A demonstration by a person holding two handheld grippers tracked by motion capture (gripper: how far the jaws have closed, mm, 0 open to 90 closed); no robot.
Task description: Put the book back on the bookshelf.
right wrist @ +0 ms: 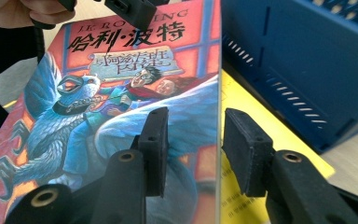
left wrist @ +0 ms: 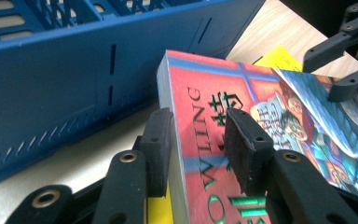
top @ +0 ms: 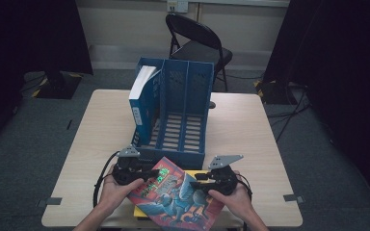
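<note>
The red-and-blue paperback (top: 176, 195) sits at the near table edge, tilted up, resting over a yellow book (top: 142, 211) and just in front of the blue file rack (top: 176, 113).

My left gripper (left wrist: 198, 140) straddles the spine-side edge: one pad on the cover, one on the page block. I read that as clamped on the paperback.

My right gripper (right wrist: 193, 147) straddles the opposite edge. There's a visible gap between the outer pad and the book's edge, so the jaws are loose around it, not pinching. The right side isn't carrying load.

For the lift, I'd close the right pads squarely on cover and back before raising. A single-side grip will let the paperback sag and fan open. Keep both grips near the book's mid-height so it stays flat. Then I'd stand it upright and feed it spine-out into an empty slot of the rack, clear of the front lip.

Pose: both hands come in low from the near edge. My left hand (top: 113, 190) and right hand (top: 233, 199) face each other across the book. Jaws point inward, roughly level, with the grey plates on top.

The leftmost slot already holds a blue-and-white binder (top: 142, 98).
</note>
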